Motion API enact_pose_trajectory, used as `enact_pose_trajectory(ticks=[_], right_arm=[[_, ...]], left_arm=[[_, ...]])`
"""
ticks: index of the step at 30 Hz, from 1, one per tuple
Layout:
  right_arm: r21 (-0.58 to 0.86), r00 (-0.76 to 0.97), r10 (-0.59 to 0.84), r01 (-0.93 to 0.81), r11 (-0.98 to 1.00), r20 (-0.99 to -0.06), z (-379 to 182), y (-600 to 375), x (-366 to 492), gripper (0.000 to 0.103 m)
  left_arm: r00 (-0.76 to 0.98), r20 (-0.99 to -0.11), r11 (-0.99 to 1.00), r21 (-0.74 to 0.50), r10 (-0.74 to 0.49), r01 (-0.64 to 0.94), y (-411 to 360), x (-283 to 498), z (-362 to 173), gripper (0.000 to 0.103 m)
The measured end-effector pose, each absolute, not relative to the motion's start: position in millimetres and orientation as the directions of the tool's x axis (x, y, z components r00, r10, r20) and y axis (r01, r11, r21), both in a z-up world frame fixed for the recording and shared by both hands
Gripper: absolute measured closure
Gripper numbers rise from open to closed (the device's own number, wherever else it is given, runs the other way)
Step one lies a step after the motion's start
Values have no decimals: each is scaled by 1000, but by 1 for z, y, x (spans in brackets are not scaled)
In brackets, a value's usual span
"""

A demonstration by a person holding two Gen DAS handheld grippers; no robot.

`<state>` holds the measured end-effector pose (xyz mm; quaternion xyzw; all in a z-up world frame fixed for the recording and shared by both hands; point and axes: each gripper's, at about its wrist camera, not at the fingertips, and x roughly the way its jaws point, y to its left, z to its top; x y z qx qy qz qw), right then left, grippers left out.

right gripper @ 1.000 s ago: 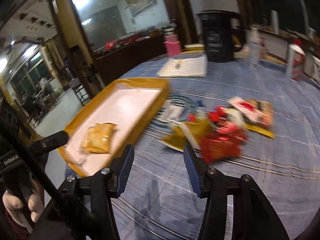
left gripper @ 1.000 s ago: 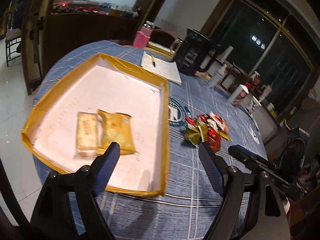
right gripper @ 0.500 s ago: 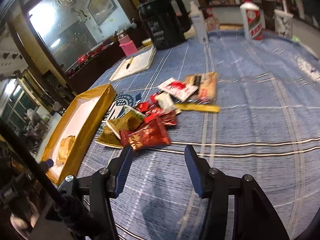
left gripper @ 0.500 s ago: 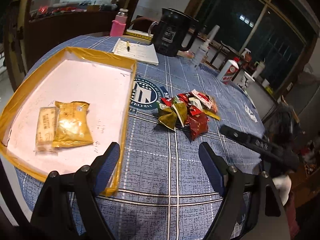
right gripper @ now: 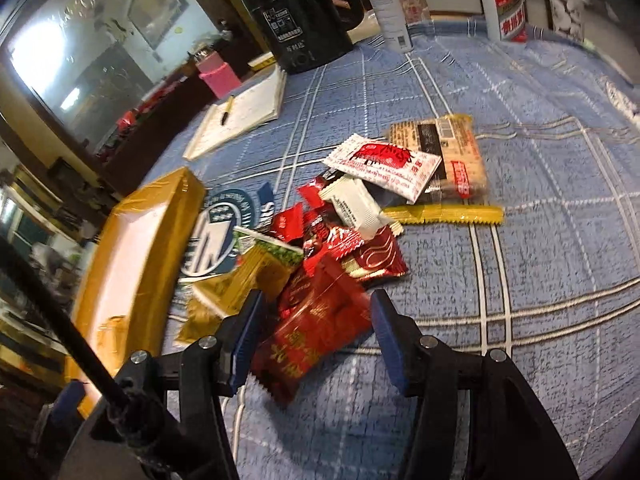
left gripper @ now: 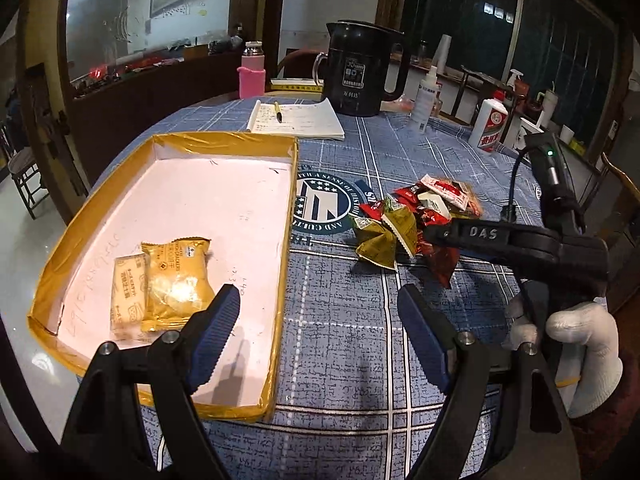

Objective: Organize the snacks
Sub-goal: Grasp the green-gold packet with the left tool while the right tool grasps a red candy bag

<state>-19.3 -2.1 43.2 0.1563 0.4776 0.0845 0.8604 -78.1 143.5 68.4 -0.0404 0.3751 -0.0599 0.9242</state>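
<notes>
A yellow-rimmed white tray [left gripper: 286, 216] lies on the blue checked tablecloth and holds a yellow cracker pack [left gripper: 176, 280] and a pale biscuit pack [left gripper: 127, 294]. A pile of loose snack packets [right gripper: 360, 216] lies to its right. My right gripper [right gripper: 316, 332] is open, with its fingers on either side of a large red packet [right gripper: 316, 328] at the near edge of the pile. My left gripper [left gripper: 320, 332] is open and empty, above the tray's right rim. The right gripper also shows in the left wrist view [left gripper: 440, 236], over the pile [left gripper: 408, 220].
A black kettle [left gripper: 360, 76], a notepad with a pen [left gripper: 296, 118], a pink bottle [left gripper: 252, 74], a spray bottle [left gripper: 426, 94] and a white and red bottle [left gripper: 492, 124] stand at the back of the table. A long yellow stick packet [right gripper: 444, 214] lies beside the pile.
My right gripper has moved forward and down to the pile until the red packet sits between its open fingers. My left gripper has drifted right from the tray towards the table's middle.
</notes>
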Motion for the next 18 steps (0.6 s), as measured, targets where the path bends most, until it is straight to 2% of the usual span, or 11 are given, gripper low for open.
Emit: enact_pose_trajectory(ticks=[4,7,10,16,18], right_arm=[[281,532,244,-11,959,-811,39,2,-22,49],[262,531,238,-31,965,-814,39,1,-26,58],[279,534,264,-54,959,-803,39,-6,-32,65],[330,568,311,-72,941,-762,41,-21,-42,69],[371,598,344,-83,925,-724,44,-31,-45,77]], left_arm=[[703,-693,986,-143,-158,80,148,-75,66,22],[699,-692,983,-156,-179,97,146,-75,67,22],[695,-692,981,-147,-193,126,138,-73,67,22],[647,-716,964,-171,-262,201,115,-54,66,22],[626,-728,960,-181,-278,215,106,-41,64,22]])
